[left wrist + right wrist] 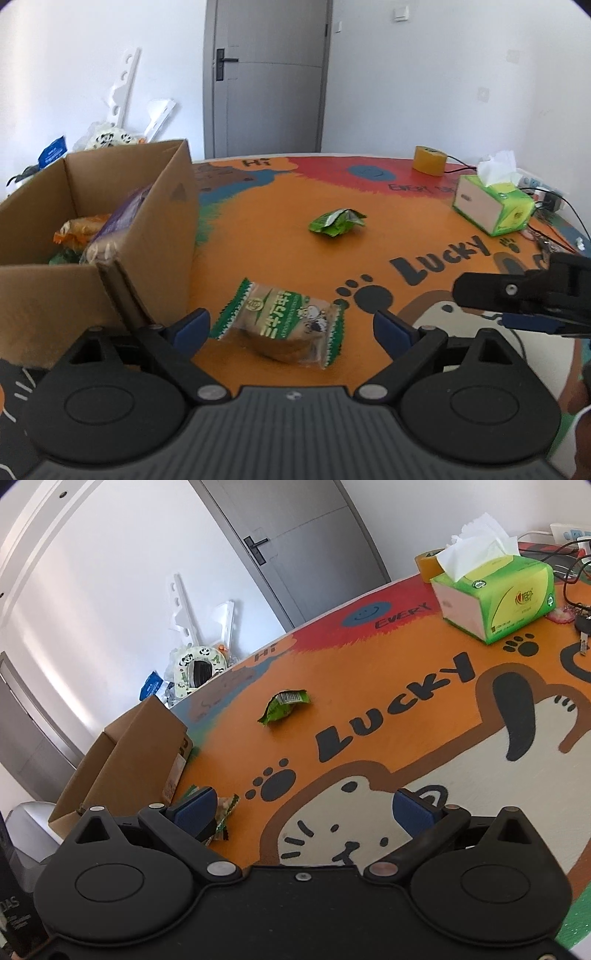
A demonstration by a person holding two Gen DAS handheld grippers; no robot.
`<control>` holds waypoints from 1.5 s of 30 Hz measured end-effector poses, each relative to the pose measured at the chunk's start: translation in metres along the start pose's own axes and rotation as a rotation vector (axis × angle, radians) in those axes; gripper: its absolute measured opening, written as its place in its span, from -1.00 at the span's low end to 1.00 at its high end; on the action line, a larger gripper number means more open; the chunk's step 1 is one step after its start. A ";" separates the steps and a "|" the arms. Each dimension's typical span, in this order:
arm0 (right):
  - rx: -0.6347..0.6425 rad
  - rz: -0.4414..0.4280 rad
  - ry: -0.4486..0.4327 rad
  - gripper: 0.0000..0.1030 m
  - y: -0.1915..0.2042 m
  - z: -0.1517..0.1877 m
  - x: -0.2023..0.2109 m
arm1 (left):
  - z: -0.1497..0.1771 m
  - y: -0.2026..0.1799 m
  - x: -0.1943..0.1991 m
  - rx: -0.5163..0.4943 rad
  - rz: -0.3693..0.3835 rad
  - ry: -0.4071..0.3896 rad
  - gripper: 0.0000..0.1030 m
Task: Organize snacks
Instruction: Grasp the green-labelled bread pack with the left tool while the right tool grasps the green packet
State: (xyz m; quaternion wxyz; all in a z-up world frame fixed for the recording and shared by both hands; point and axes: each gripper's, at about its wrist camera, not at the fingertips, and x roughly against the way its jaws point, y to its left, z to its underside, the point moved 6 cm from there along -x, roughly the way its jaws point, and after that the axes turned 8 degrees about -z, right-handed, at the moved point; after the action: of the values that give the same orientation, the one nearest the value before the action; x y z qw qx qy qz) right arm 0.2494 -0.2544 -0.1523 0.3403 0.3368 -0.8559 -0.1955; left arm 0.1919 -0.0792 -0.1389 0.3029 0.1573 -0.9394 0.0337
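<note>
Nearest the left camera lay a green-and-white bread packet (280, 325) flat on the orange table (266, 258), between the spread fingers of the left claw (291, 328), which stood wide open and touched nothing. Just beside the packet, to its left, stood an open cardboard box (92, 236) already holding an orange snack bag (79, 230) and a purple-wrapped loaf (118, 225). Farther across the table, well apart from the box, sat a crumpled green snack bag (336, 221). Beyond that were a green tissue box (491, 203) and a roll of yellow tape (428, 159) near the far edge. The right claw (306, 808) was also open and empty, hovering over the cartoon animal printed on the table, with its left finger in front of the packet's edge (225, 812).
</note>
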 end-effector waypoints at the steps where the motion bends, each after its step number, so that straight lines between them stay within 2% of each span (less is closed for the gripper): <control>1: 0.000 0.000 0.001 1.00 0.000 0.000 -0.001 | 0.000 0.001 -0.003 0.007 -0.005 0.005 0.84; 7: -0.004 0.006 0.008 1.00 0.000 0.000 -0.005 | 0.004 0.000 -0.018 -0.002 -0.040 0.024 0.84; 10: -0.004 0.009 0.017 1.00 0.000 0.000 -0.010 | 0.006 0.000 -0.029 0.040 -0.052 0.058 0.84; 13: -0.002 0.012 0.023 1.00 -0.001 0.001 -0.012 | 0.006 -0.002 -0.030 0.036 -0.069 0.047 0.82; 15: 0.003 0.018 0.026 1.00 -0.001 0.000 -0.014 | 0.005 -0.002 -0.030 0.036 -0.068 0.043 0.71; 18: 0.009 0.018 0.026 1.00 -0.001 -0.001 -0.015 | 0.003 -0.005 -0.028 0.028 -0.058 0.032 0.23; 20: 0.007 0.016 0.025 1.00 -0.002 -0.003 -0.016 | 0.001 -0.005 -0.027 0.044 -0.033 0.035 0.06; 23: 0.008 0.015 0.020 1.00 -0.003 -0.008 -0.017 | -0.002 -0.009 -0.024 0.054 -0.008 0.036 -0.05; 29: 0.011 0.024 0.003 1.00 -0.005 -0.021 -0.017 | -0.018 -0.015 -0.013 0.059 0.020 -0.012 -0.06; 37: 0.022 0.023 -0.013 0.98 -0.004 -0.037 -0.022 | -0.050 -0.012 -0.012 0.065 0.015 -0.064 -0.06; 45: 0.046 0.000 0.008 0.75 0.002 -0.056 -0.044 | -0.083 -0.008 -0.011 0.058 0.001 -0.106 -0.06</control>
State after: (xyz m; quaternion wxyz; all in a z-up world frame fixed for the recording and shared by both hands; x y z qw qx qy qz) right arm 0.3130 -0.2277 -0.1323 0.3360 0.3454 -0.8587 -0.1745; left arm 0.2492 -0.0711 -0.0782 0.2481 0.1673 -0.9527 0.0525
